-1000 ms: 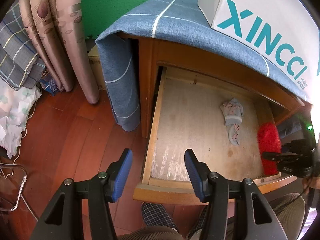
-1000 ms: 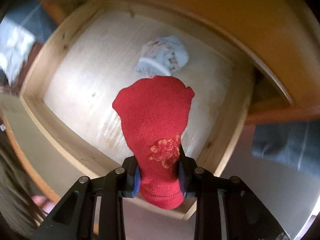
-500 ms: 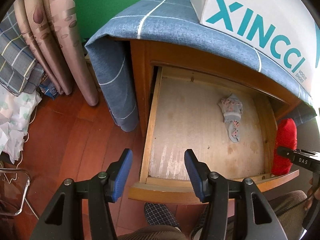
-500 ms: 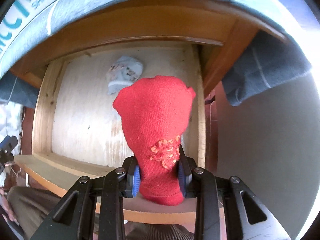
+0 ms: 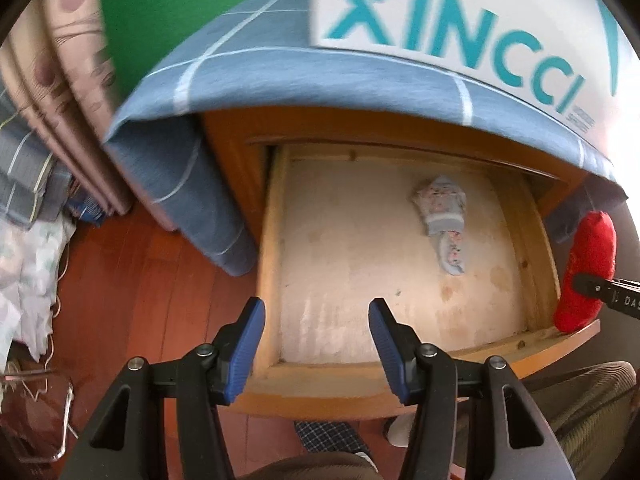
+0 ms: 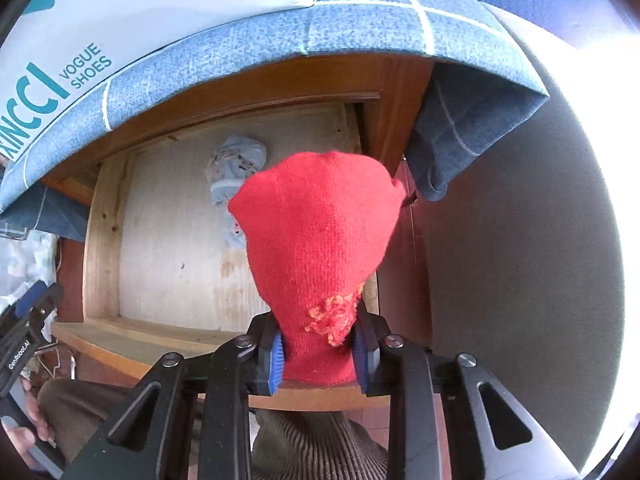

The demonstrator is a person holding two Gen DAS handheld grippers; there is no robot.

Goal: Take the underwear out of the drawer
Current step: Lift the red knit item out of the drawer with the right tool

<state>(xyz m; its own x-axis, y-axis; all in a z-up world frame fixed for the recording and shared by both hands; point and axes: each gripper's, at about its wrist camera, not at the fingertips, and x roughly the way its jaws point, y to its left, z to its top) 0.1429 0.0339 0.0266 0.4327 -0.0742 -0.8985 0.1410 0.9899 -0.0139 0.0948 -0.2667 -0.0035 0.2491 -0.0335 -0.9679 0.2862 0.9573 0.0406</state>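
The wooden drawer (image 5: 269,264) stands pulled out of the cabinet. A red knitted garment (image 6: 316,240) is clamped between the blue pads of my right gripper (image 6: 319,356), whose jaws are closing a little tighter on it. It hangs above the drawer's right wall (image 6: 370,288); in the left wrist view the red garment (image 5: 588,264) is at the right edge. A pale blue patterned garment (image 5: 442,208) lies on the drawer floor towards the back right. My left gripper (image 5: 316,320) is open and holds nothing, over the drawer's front left corner.
A white shoe box (image 5: 460,20) sits on a blue checked cloth (image 5: 280,76) draped over the cabinet. Curtains (image 5: 60,80) and bedding are at the left above a red wooden floor (image 5: 132,280). A person's trousered knees (image 6: 316,444) are below the drawer front.
My right gripper has lifted the red garment up out of the drawer and rolled round. My left gripper has drifted right, nearer the drawer, still open.
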